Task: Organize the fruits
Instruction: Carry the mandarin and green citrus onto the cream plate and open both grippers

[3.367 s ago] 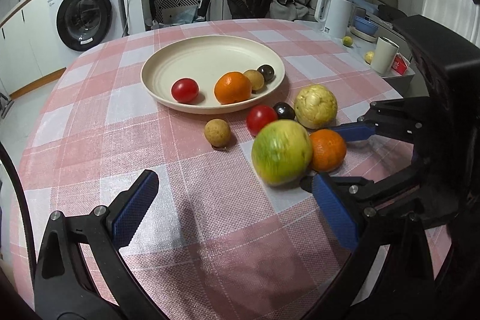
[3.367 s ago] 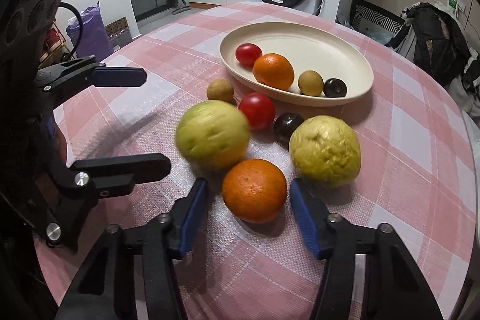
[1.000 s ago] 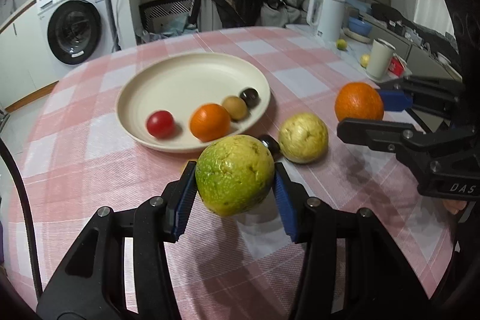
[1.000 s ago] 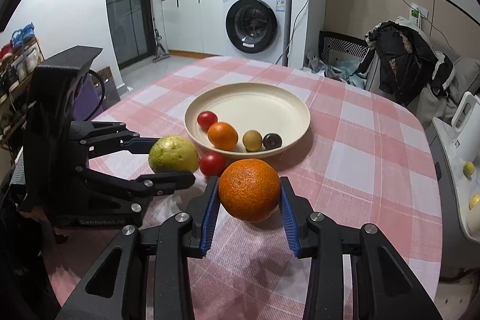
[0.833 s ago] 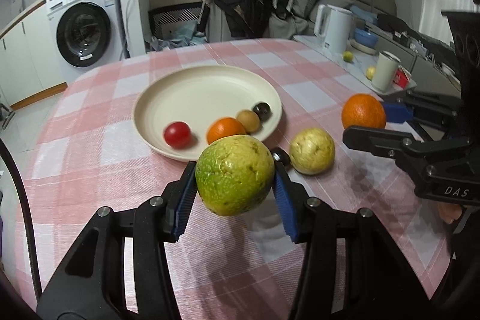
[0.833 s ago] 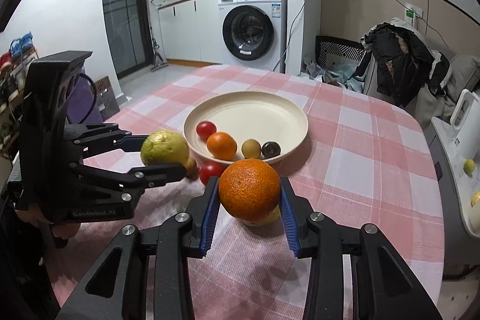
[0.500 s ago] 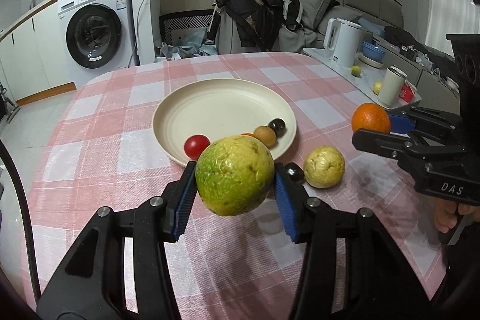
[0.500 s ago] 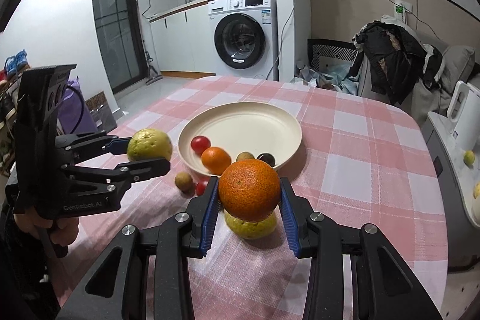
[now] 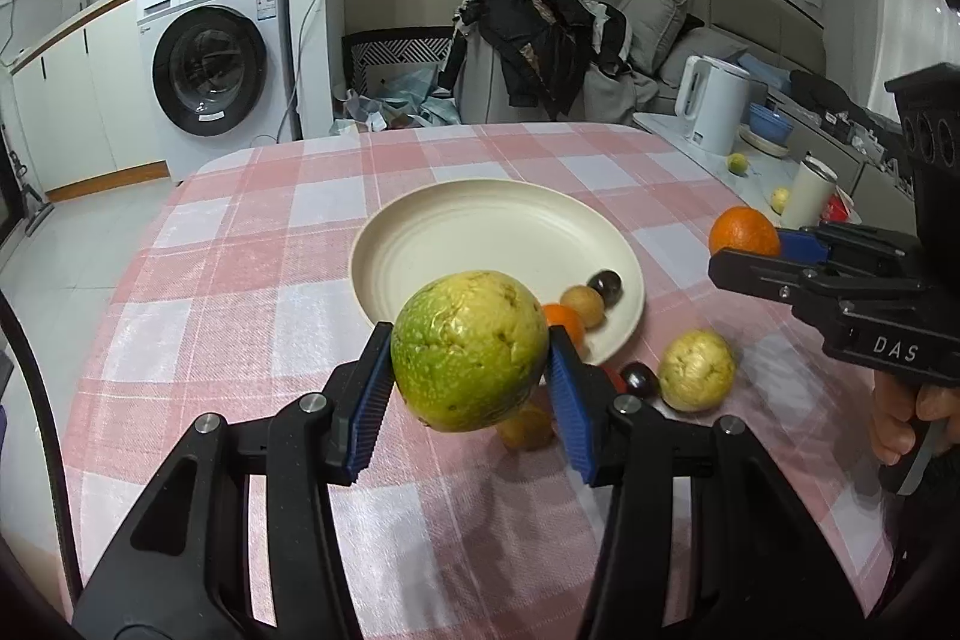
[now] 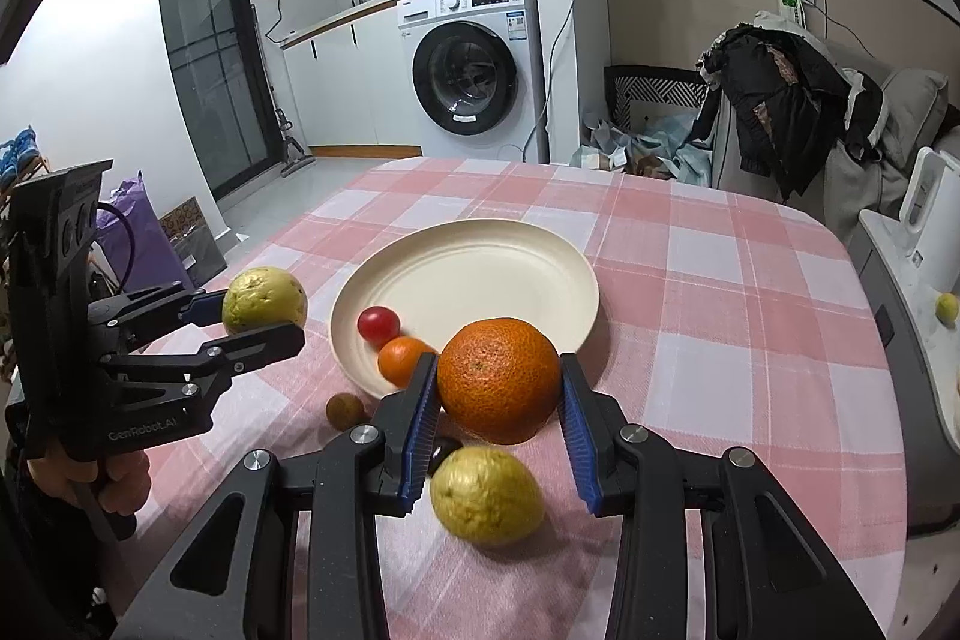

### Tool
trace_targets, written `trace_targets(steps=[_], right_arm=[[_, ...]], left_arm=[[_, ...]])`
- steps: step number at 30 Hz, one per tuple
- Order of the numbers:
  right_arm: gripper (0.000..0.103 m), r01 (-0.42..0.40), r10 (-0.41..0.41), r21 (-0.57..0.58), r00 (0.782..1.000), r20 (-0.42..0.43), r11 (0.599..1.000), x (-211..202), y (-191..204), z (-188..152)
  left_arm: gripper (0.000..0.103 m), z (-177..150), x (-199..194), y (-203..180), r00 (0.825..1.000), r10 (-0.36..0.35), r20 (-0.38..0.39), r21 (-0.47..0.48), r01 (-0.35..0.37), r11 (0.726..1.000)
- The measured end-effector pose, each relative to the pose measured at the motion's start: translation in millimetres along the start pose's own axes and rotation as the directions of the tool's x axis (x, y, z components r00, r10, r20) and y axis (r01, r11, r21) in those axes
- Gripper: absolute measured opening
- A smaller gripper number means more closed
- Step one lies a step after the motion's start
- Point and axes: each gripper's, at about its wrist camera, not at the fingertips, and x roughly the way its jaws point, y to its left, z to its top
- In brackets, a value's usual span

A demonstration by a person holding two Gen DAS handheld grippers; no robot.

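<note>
While the left gripper [image 9: 471, 388] clamps one green guava [image 9: 470, 349], long axis roughly upright, the right gripper [image 10: 498, 421] clamps one orange [image 10: 498, 379]. Both are held above the table [image 10: 720, 292]. Ahead of both tools sits one plate [image 10: 480, 274]; a second, yellow guava [image 10: 486, 495] lies below the right fingers.

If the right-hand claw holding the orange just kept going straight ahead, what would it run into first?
Most likely the cream plate. The right gripper, shut on the large orange, is raised and points across the plate's near rim, where a smaller orange and red tomato lie. How far above them it would pass is unclear.
</note>
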Motion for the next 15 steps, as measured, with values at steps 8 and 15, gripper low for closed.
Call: trace_targets(steps=[8,15], right_arm=[[0.039,0.012,-0.011,0.031,0.999,-0.03,0.999,20,-3,18],[0.039,0.018,-0.013,0.117,0.999,-0.043,0.993,37,-7,31]], left_arm=[[0.046,16,13,11,1.0,0.0,0.02,-0.027,0.0,1.0],[0.046,27,28,14,1.0,-0.004,0.02,-0.026,0.004,1.0]])
